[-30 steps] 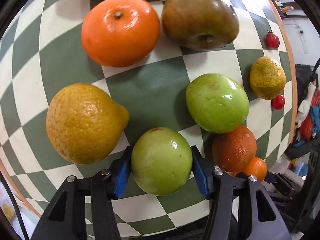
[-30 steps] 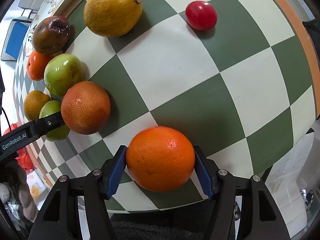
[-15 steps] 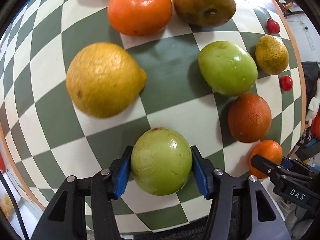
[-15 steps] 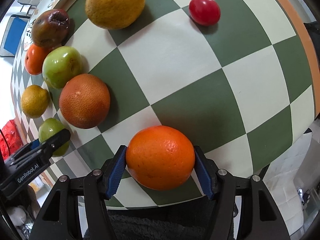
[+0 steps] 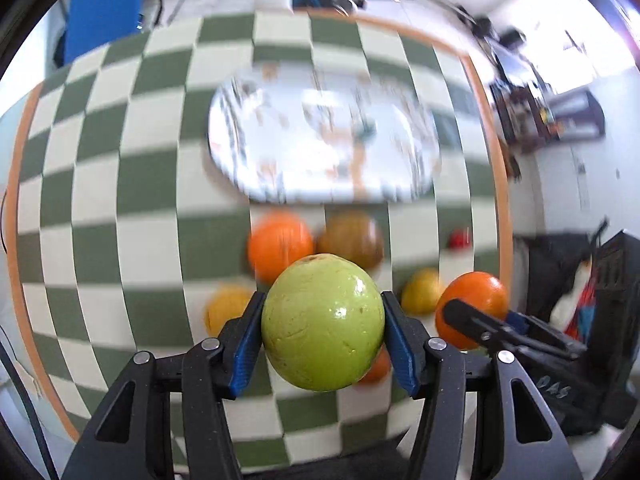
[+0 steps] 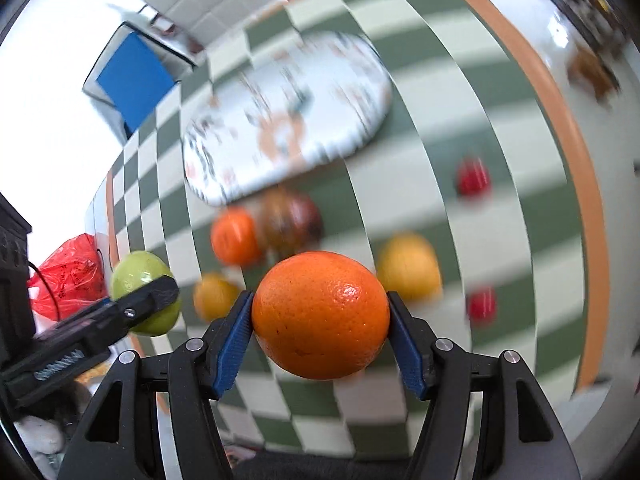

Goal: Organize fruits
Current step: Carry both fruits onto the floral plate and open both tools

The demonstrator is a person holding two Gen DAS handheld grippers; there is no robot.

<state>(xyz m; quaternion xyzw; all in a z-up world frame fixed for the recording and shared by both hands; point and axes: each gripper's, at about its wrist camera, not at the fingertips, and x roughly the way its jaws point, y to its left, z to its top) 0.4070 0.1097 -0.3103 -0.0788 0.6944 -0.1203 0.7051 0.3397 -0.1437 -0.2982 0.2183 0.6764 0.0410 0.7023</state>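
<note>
Your left gripper (image 5: 323,322) is clamped on the green fruit (image 5: 322,322), blue pads (image 5: 245,343) pressed on both flanks, fruit up off the checkered tablecloth (image 5: 120,184). Your right gripper (image 6: 320,315) is pinching the orange (image 6: 321,314) the same way, also clear of the cloth. In the left wrist view the orange and the right gripper's finger show at 3 o'clock of the green fruit; in the right wrist view the green fruit sits at 9 o'clock of the orange. The rest of the fruit lies below on the cloth, blurred — an orange one (image 5: 279,245) at 11 o'clock of the green fruit, a brownish one (image 5: 352,240) at 12 touching it, yellow ones (image 5: 422,291) lower down, small red ones (image 6: 473,178) toward 2 o'clock in the right view. The patterned oval plate (image 5: 320,136) is further out at 12 o'clock — nothing on it that the blur lets you make out.
</note>
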